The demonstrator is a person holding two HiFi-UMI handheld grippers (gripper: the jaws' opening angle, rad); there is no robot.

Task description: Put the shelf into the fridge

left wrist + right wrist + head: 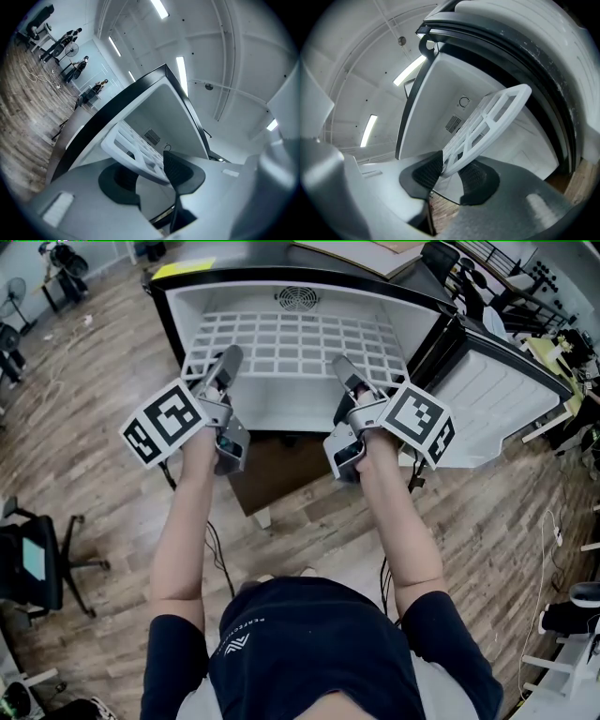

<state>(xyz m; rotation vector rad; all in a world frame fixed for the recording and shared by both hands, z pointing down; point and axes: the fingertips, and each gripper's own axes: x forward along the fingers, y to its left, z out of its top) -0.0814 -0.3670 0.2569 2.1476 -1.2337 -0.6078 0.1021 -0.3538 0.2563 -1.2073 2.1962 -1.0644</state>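
Looks mostly done to me: the shelf is already inside the open fridge. The left hand-held gripper and right hand-held gripper are both clamped on its front edge. What's left is seating it and letting go.

The fridge stands on the floor before the person, with its door swung out to the right. The shelf lies inside, ahead of the rear vent. The left tool clamps its near edge at left, the right tool at right.
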